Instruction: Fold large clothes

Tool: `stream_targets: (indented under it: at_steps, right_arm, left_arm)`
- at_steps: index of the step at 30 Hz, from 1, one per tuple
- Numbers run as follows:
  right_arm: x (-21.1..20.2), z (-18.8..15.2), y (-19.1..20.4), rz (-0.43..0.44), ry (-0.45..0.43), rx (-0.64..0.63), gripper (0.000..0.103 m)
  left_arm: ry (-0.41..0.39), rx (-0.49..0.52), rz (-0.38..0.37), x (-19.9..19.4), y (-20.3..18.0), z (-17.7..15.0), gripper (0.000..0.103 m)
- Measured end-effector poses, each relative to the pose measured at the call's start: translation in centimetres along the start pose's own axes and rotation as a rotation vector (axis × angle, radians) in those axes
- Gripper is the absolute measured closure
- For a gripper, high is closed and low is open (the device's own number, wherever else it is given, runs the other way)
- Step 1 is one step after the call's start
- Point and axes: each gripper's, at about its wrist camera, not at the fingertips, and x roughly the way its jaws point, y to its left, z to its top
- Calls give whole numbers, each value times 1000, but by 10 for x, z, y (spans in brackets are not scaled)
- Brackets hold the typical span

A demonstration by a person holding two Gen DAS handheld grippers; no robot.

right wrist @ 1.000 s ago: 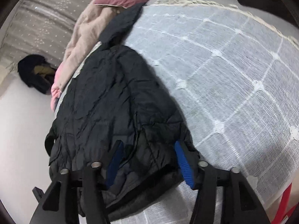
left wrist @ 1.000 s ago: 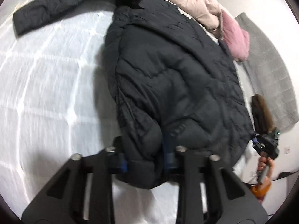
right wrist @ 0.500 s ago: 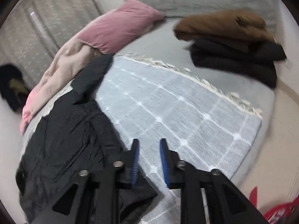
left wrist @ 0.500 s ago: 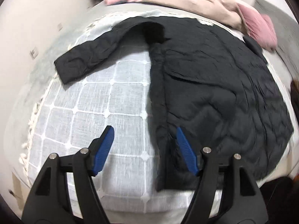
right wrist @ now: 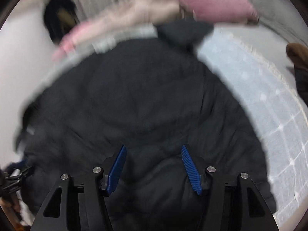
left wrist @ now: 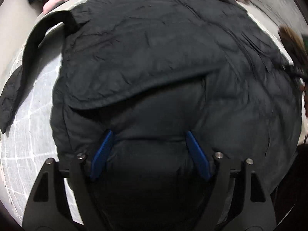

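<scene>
Bed with white grid-pattern blanket (left wrist: 28, 115) carries black puffer jacket (left wrist: 154, 61), sleeve (left wrist: 21, 73) trailing at 9 o'clock; left gripper (left wrist: 149, 154) and right gripper (right wrist: 153, 166), fingers spread, straddle the hem, probably to fold it.

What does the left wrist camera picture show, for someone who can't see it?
A big black puffy jacket fills the view, spread on a white checked cover, one sleeve stretched left. The left claw stands open, blue pads against a bulge of jacket.
</scene>
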Motion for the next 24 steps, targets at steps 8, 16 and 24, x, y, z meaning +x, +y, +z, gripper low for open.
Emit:
stream_targets:
  at_steps: [8,16,24]
  right_arm:
    - [-13,-32,3,-132,5,-84,34]
    - [-39,-22,25,-57,-67,-81,31]
    - [-29,-10,61,84,-37,-33,31]
  left_arm:
    - [70,56,-82,-26,4,-44,23]
    - [-106,-221,-105,-71,80,-36,23]
    - [-117,-800,36,-41,204,-34,21]
